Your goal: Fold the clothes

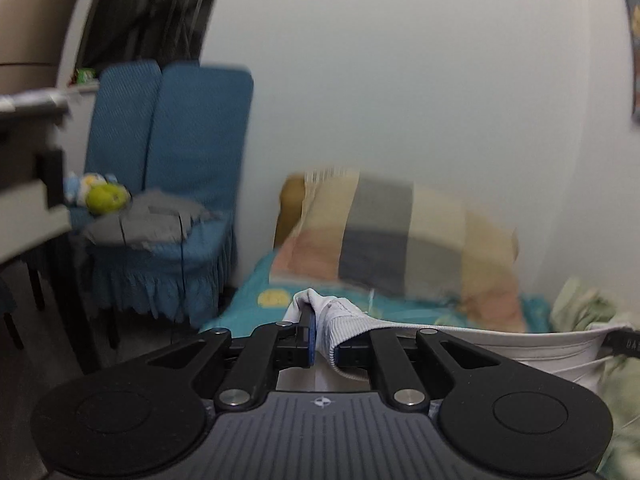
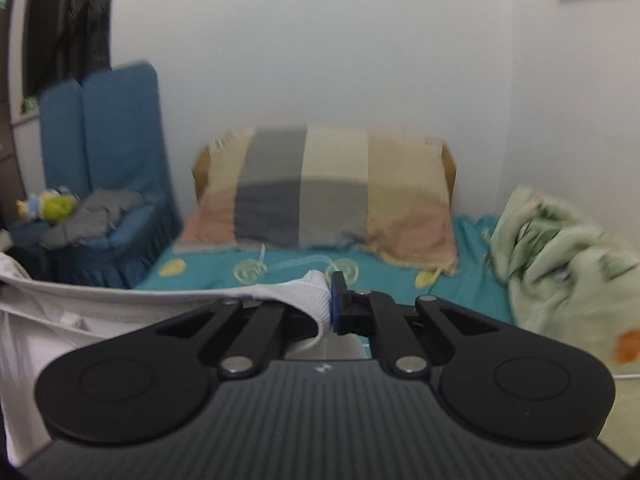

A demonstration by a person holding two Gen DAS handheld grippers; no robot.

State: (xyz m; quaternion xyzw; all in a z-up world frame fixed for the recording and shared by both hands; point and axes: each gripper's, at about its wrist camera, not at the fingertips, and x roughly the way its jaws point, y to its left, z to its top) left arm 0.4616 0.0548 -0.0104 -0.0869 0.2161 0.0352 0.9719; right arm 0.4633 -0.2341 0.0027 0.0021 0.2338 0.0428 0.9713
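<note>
Both grippers are up off the bed w/ a white garment (image 2: 120, 300) stretched between them. Left gripper (image 1: 324, 336) has its fingers pinched tight on a ribbed white hem corner; the cloth bunches over the blue pads (image 1: 311, 338) and runs off to the right in a taut band. Right gripper (image 2: 331, 306) is clamped the same way on the opposite ribbed corner, fabric trailing left & hanging down in a loose sheet at that side of the right wrist view.

Below is a teal bedsheet (image 2: 288, 266) w/ yellow and pale-green prints. A patchwork pillow (image 2: 320, 196) in grey, cream & peach leans at the head, against the white wall. A pale green blanket (image 2: 560, 256) is heaped on the bed's right side. Left of the bed, a blue-covered chair (image 1: 176, 152) holds grey clothing (image 1: 148, 224) and a yellow-green plush toy (image 1: 105, 197).
</note>
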